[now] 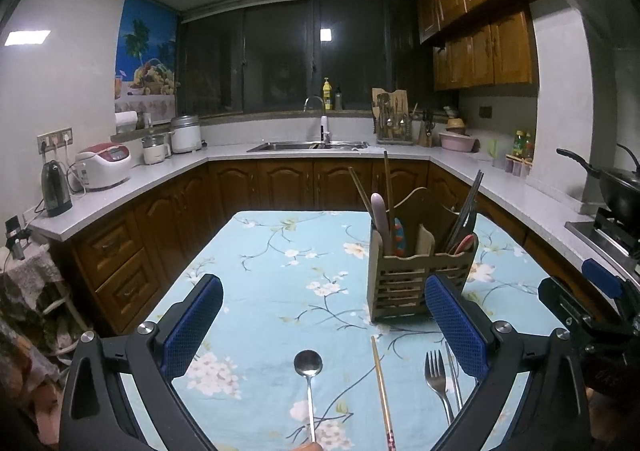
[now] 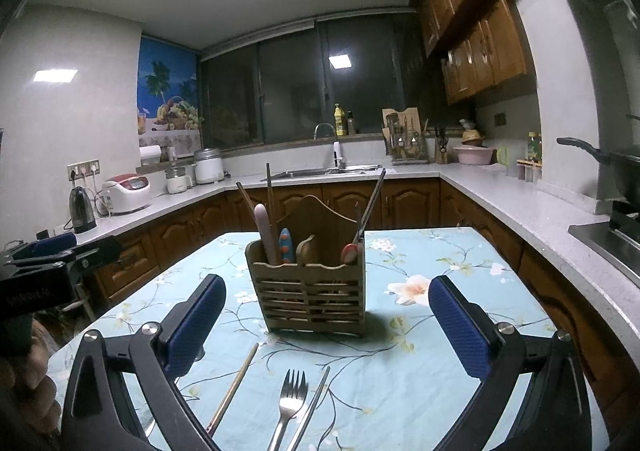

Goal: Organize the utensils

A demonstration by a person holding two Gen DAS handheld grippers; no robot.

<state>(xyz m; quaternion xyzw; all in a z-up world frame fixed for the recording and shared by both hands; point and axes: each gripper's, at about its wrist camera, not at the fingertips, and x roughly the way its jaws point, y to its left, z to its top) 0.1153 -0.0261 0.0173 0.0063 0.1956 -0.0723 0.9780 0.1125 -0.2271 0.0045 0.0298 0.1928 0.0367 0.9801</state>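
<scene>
**Four loose pieces left, both grippers empty**

Four utensils lie flat on the floral cloth, short of the wooden caddy (image 2: 310, 291), which stands upright straight ahead of my right gripper (image 2: 327, 321). My right fingers are spread wide w/ nothing between them; the fork (image 2: 289, 403) and metal chopstick (image 2: 314, 403) lie just below and between them, the wooden chopstick (image 2: 234, 387) nearer my left pad. My left gripper (image 1: 323, 325) is spread too, the spoon (image 1: 309, 379) centred under it.

Handling, my guess: fork & spoon are stiff, light, slick steel, so pinch mid-handle across the narrow width, pads square. Chopsticks are thin, lie low on cloth, prob roll; grab near the middle, squeeze firmly.
</scene>
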